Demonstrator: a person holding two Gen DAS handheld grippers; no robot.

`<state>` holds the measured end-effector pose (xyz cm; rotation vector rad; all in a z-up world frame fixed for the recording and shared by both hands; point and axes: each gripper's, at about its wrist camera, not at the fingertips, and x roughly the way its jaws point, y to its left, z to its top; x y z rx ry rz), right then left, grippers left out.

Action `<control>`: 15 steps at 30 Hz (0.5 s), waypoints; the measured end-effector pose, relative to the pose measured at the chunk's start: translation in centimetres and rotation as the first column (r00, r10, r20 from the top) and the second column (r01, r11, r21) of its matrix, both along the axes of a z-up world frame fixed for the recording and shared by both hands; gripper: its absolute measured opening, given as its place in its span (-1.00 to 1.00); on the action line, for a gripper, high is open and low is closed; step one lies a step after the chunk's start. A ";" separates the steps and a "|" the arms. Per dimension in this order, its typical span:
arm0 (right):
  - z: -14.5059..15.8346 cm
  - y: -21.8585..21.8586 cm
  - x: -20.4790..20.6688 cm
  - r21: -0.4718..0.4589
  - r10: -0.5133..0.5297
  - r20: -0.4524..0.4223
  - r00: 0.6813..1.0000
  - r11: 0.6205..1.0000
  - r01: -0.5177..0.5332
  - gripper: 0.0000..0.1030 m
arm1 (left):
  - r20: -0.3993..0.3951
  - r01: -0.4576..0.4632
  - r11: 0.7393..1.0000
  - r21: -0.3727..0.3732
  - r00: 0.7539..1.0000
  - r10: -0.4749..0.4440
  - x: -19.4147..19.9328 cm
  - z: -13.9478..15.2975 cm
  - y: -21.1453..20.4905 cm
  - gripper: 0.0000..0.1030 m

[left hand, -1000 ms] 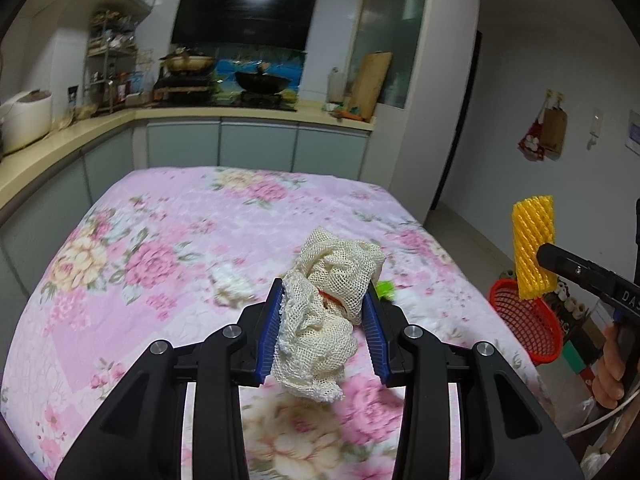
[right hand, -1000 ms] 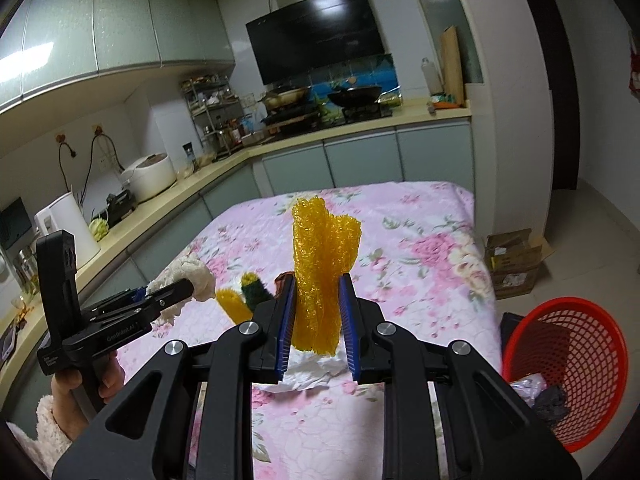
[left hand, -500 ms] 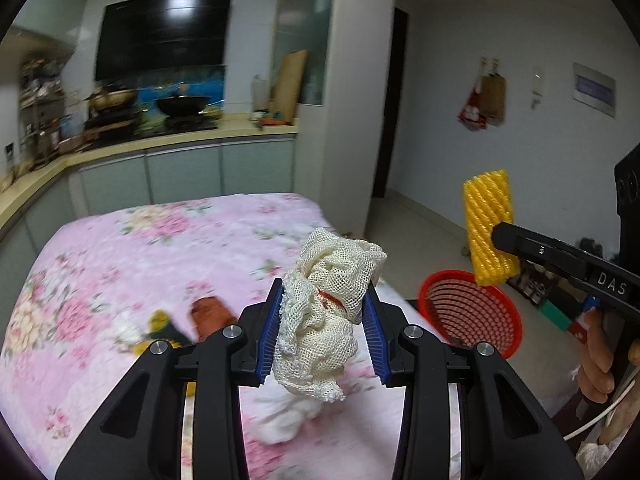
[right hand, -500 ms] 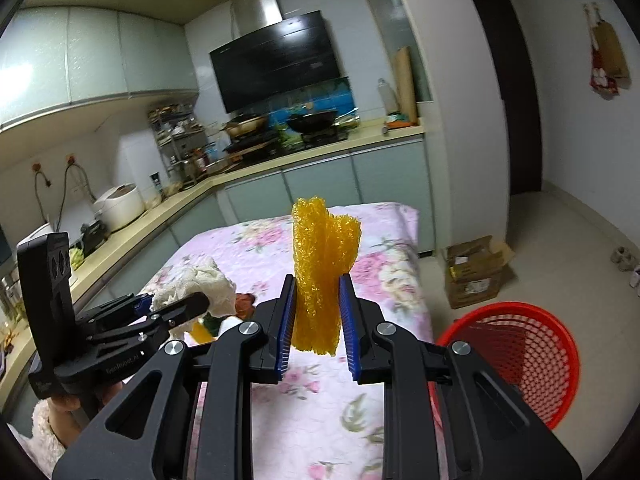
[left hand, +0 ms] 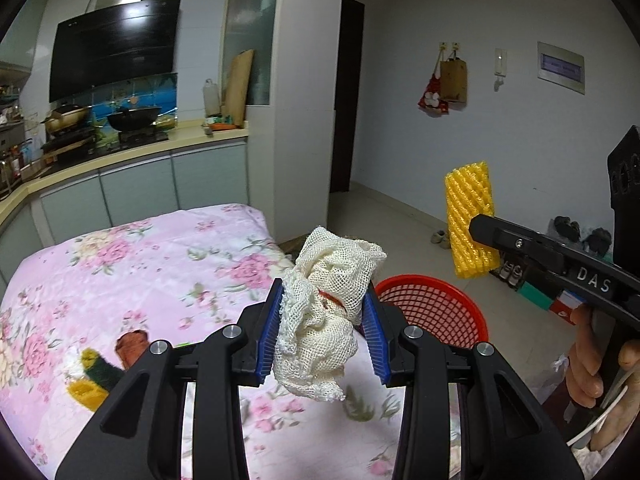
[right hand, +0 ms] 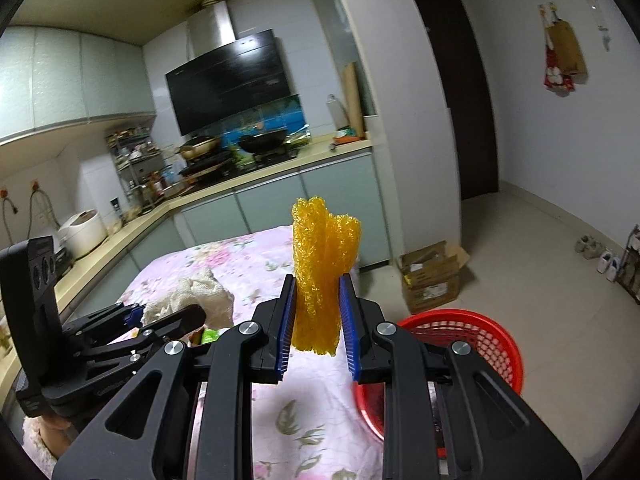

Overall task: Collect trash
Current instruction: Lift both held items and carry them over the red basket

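Trash is sitting in both of your grippers at this moment. From the left wrist camera, your left gripper [left hand: 323, 334] is clamping a crumpled cream mesh net [left hand: 325, 316] between its blue pads, with the net bulging above the fingers and hanging below them, over the edge of the table covered by a pink floral cloth [left hand: 160, 264]. Just past that edge, the red basket [left hand: 436, 312] is standing on the floor, partly hidden behind the net and the right finger. At the right of this view, your right gripper [left hand: 478, 226] is reaching in, gripping a yellow foam net [left hand: 470, 220] that is standing upright in the air above the floor, a little higher than the basket, and your right hand [left hand: 596, 364] is wrapping its handle. On the cloth at the lower left, a brown scrap [left hand: 130, 346] and a yellow-and-green piece [left hand: 92, 380] are lying near each other. From the right wrist camera, your right gripper [right hand: 318, 324] is squeezing the yellow foam net [right hand: 324, 268] upright between its pads above the table's near edge, with the red basket [right hand: 480, 344] showing beside and below at the right. To the left, your left gripper [right hand: 176, 314] is pinching the cream mesh net [right hand: 196, 294] over the floral cloth [right hand: 240, 264].
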<state>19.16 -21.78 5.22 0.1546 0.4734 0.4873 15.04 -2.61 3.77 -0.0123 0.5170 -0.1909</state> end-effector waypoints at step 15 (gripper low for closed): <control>-0.2 -3.2 1.1 -0.013 -0.180 -0.030 0.983 0.984 0.180 -0.58 | -0.028 0.090 0.994 -0.056 0.995 -0.091 2.8 0.5 -3.2 -0.30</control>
